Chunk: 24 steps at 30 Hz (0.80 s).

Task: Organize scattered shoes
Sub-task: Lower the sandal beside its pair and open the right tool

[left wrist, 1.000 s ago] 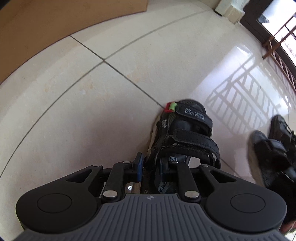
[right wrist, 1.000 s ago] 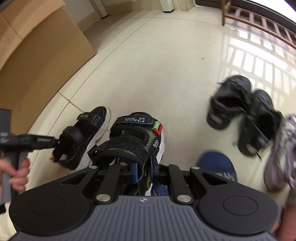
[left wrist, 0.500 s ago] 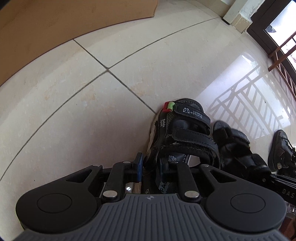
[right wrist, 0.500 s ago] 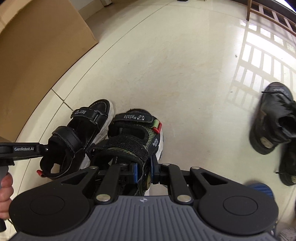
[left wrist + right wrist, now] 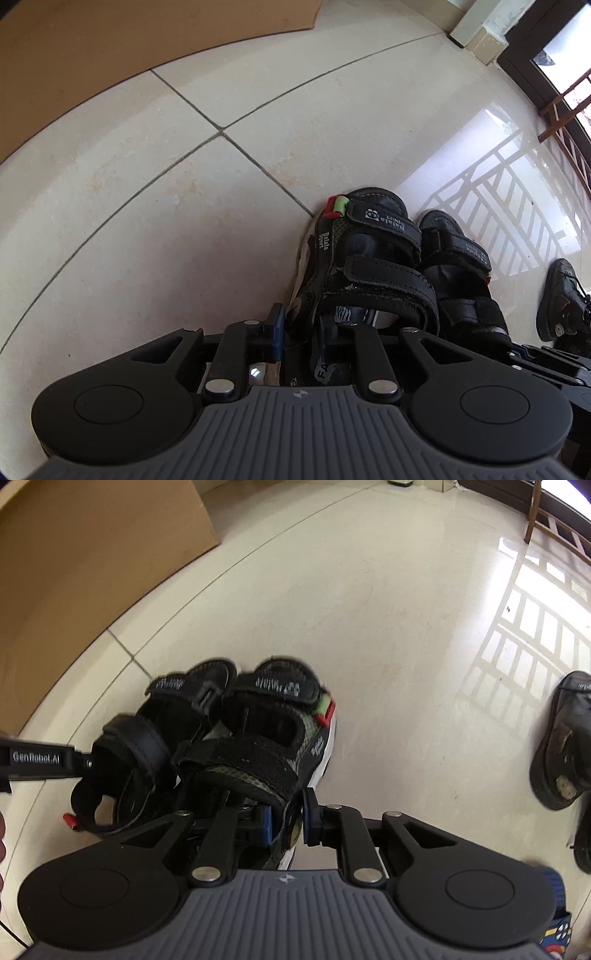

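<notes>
Two black strap sandals with red-and-green tabs stand side by side on the tiled floor. My left gripper point(image 5: 301, 330) is shut on the heel of the left sandal point(image 5: 364, 258); its mate point(image 5: 460, 273) touches it on the right. My right gripper point(image 5: 287, 821) is shut on the heel side of the right sandal point(image 5: 273, 731). The left sandal point(image 5: 155, 746) shows beside it, with the left gripper's finger point(image 5: 40, 762) reaching in from the left.
A brown cardboard box point(image 5: 85, 554) stands at the back left. Another black shoe point(image 5: 565, 746) lies on its side to the right and also shows in the left wrist view point(image 5: 563, 306). A blue shoe point(image 5: 557, 915) sits at the bottom right. A wooden railing point(image 5: 554, 524) runs along the far right.
The right gripper brought its sandal leftward until it sits against the sandal in the left gripper. The other shoes slid toward the right edge of view.
</notes>
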Available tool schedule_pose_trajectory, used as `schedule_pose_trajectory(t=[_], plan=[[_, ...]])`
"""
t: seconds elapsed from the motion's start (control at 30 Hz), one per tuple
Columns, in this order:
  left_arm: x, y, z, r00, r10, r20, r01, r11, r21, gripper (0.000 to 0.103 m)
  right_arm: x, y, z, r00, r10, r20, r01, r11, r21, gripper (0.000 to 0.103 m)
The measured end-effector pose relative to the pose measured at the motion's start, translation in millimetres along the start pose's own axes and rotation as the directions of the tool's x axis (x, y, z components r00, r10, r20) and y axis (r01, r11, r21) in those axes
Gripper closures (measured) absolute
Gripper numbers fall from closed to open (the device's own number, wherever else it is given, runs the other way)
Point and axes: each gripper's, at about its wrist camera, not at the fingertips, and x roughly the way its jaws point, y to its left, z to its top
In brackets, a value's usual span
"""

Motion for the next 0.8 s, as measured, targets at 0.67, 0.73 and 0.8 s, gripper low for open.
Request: schedule_pose_trajectory(t=[0.67, 0.73, 0.8], plan=[[-59, -8, -20, 0.997, -0.060, 0.054, 0.050, 0.983, 0.175, 0.044, -70, -16, -32, 1.000, 0.015, 0.014, -0.014, 1.000, -0.010, 0.061], [-66, -12, -26, 0.997, -0.063, 0.054, 0.051, 0.976, 0.210, 0.044, -78, -19, -40, 1.000, 0.008, 0.012, -0.007, 1.000, -0.011, 0.060], [-72, -16, -33, 0.996, -0.075, 0.049, 0.061, 0.968, 0.244, 0.044, -86, -23, -50, 1.000, 0.002, 0.009, -0.002, 1.000, -0.012, 0.060]])
